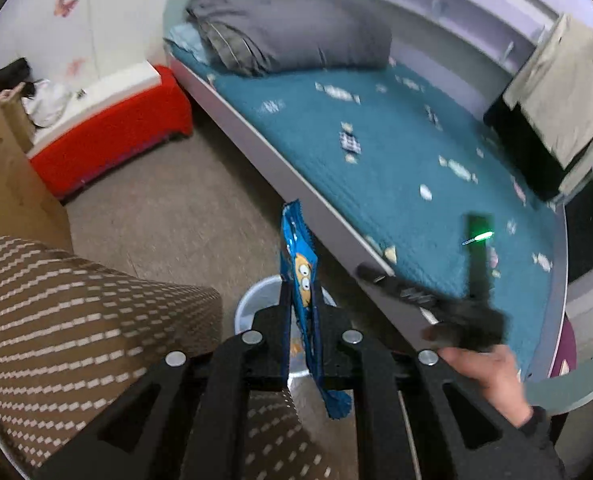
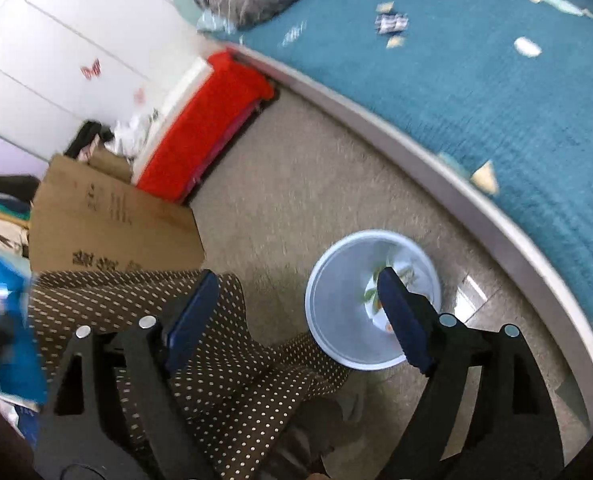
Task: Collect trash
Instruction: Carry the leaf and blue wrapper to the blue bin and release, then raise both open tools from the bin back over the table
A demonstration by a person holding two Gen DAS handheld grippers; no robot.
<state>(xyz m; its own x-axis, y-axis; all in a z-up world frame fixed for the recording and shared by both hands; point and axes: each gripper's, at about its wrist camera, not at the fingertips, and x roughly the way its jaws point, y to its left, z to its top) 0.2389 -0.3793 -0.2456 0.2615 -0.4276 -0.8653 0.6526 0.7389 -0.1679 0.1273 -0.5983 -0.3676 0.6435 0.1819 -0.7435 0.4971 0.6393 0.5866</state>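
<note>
My left gripper [image 1: 299, 292] is shut on a blue snack wrapper [image 1: 299, 264] with a yellow cartoon face, held upright above the pale blue trash bin [image 1: 252, 304]. My right gripper [image 2: 296, 280] is open and empty over the floor; its right finger overlaps the trash bin [image 2: 336, 304], which holds some wrappers. In the left wrist view the right gripper [image 1: 408, 292] shows blurred over the bed edge. Several candy wrappers [image 1: 348, 142] lie on the teal bedspread [image 1: 396, 160], also in the right wrist view [image 2: 392, 22].
A white bed frame edge [image 2: 436, 160] runs beside the bin. A red storage box [image 1: 108, 136] and a cardboard box [image 2: 112, 220] stand by the wall. My patterned trouser legs [image 1: 76, 300] are at the left. A grey pillow [image 1: 288, 32] lies at the bed head.
</note>
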